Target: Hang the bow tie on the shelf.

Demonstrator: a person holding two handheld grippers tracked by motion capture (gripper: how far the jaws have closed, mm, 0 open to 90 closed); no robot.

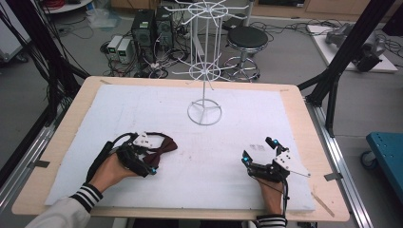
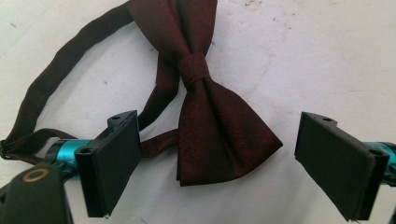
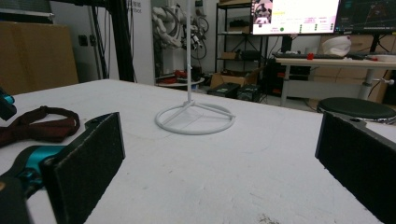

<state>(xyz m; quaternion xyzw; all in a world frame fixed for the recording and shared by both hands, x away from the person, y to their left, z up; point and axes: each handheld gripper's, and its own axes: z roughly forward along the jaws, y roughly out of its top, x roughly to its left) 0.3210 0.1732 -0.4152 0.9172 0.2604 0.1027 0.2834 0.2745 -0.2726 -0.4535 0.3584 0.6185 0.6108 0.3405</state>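
Dark maroon bow tie (image 2: 205, 112), strap looped, lies flat on white tabletop (image 1: 237, 118). Left tool (image 2: 219, 163) released astride it; right tool (image 3: 219, 172) released, empty.

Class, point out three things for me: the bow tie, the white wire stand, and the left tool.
bow tie (image 2: 194, 70), left gripper view, on its centre knot.
white wire stand (image 1: 205, 113), high view, on its ring base.
left tool (image 2: 217, 154), left gripper view, midway between its open jaws.
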